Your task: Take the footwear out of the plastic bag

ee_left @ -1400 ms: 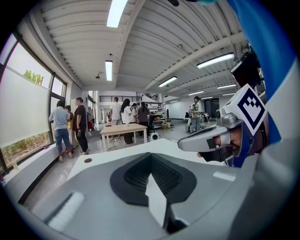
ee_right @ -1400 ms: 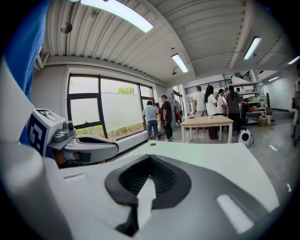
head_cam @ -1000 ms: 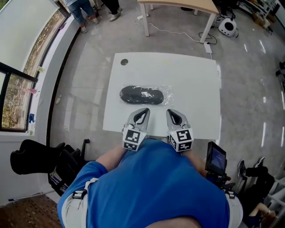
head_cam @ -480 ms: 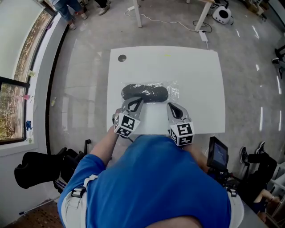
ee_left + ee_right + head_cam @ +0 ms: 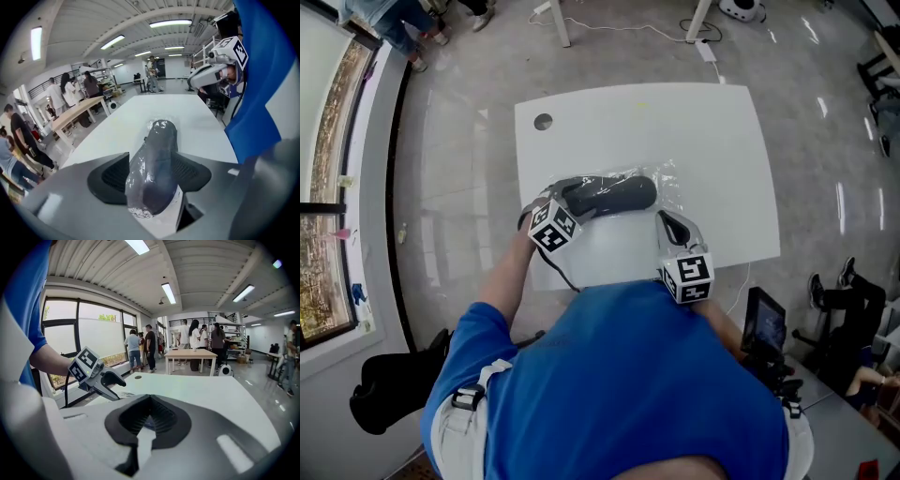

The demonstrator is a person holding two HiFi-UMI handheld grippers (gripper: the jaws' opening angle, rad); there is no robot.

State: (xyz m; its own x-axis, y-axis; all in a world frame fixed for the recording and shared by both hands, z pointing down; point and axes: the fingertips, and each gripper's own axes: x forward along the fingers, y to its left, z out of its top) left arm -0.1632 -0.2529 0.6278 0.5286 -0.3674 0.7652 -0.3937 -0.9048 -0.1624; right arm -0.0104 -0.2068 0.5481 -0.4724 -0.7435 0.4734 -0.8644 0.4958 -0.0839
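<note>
At frame centre in the head view, on the white table (image 5: 694,131): footwear (image 5: 614,195), dark, enclosed in the clear plastic bag (image 5: 667,187). Lay flat, with its long axis running left to right across the frame. Showed loose film bunched past its right end, toward the upper right.

Was straddled at its left end by the left gripper (image 5: 574,201), with jaws apart and one pad on each side of the bagged end, close against the film. Could not be confirmed as firmly clamped. Ran straight away from the jaws in the left gripper view, so was judged to lie in line with that gripper's axis.

Was flanked at lower right by the right gripper (image 5: 667,221), with jaws together on nothing. Sat just beside the bag's lower right edge, apart from it as far as could be seen.

Judged the left gripper to be nearer and placed for an end-on grip, with the right gripper positioned to take the loose film. Could not tell which end held the bag's mouth.
</note>
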